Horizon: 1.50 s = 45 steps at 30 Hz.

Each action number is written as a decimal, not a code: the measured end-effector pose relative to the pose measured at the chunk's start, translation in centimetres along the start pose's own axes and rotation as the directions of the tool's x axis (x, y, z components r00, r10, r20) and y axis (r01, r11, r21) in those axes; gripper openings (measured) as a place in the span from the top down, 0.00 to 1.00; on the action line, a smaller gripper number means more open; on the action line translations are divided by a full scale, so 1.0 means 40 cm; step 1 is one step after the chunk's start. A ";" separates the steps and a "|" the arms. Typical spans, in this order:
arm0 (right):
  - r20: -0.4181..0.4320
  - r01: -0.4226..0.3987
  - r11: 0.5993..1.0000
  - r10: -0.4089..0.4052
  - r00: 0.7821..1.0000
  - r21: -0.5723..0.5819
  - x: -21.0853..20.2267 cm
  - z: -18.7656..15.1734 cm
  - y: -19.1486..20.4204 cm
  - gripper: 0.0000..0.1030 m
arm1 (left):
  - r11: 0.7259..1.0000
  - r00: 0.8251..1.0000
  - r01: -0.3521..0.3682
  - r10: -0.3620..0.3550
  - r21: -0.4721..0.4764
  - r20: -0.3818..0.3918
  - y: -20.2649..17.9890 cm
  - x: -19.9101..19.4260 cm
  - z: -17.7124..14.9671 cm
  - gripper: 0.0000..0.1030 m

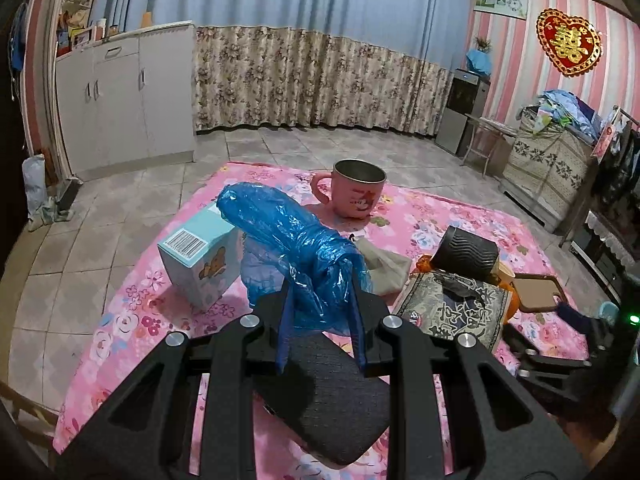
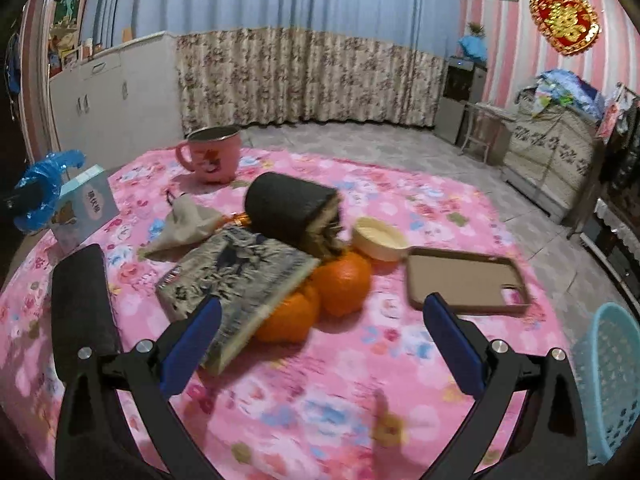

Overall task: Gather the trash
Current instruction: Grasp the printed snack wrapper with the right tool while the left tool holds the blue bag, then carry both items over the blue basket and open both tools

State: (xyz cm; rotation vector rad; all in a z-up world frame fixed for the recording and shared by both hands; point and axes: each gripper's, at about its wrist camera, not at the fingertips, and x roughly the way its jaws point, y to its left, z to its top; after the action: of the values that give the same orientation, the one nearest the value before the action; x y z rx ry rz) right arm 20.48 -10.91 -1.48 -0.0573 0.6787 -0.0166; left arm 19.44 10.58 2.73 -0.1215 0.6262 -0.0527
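My left gripper (image 1: 320,280) is shut on a crumpled blue plastic bag (image 1: 288,236) and holds it up above the pink floral table (image 1: 460,216). The bag also shows at the far left of the right wrist view (image 2: 38,192). A crumpled beige paper (image 2: 186,226) lies mid-table, and it shows just right of the bag in the left wrist view (image 1: 386,266). My right gripper (image 2: 322,312) is open and empty, low over the table in front of two oranges (image 2: 340,280). A light blue basket (image 2: 608,376) stands at the right edge.
On the table stand a pink mug (image 2: 212,156), a small blue carton (image 1: 198,260), a patterned book (image 2: 240,280), a black ribbed cup on its side (image 2: 292,208), a cream lid (image 2: 378,238), a brown phone case (image 2: 468,280) and a dark grey pad (image 1: 332,396).
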 end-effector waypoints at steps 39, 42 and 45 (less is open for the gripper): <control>0.123 -0.271 0.961 0.263 0.957 0.058 -0.071 0.079 -0.047 0.93 | 1.000 1.000 0.007 -0.007 0.024 -0.003 -0.037 0.005 -0.008 0.78; 0.146 -0.274 0.959 0.262 0.954 0.069 -0.098 0.082 -0.075 0.93 | 0.998 1.000 -0.001 0.001 0.058 0.007 -0.066 -0.009 -0.008 0.78; 0.166 -0.263 0.960 0.245 0.955 0.093 -0.126 0.087 -0.121 0.93 | 0.996 1.000 0.002 -0.004 0.088 0.020 -0.101 -0.030 -0.004 0.78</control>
State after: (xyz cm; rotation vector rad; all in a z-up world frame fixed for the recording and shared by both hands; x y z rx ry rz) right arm 18.76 -15.41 4.64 0.1383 0.5266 0.1955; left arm 18.33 6.67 3.83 -0.0379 0.6023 -0.0816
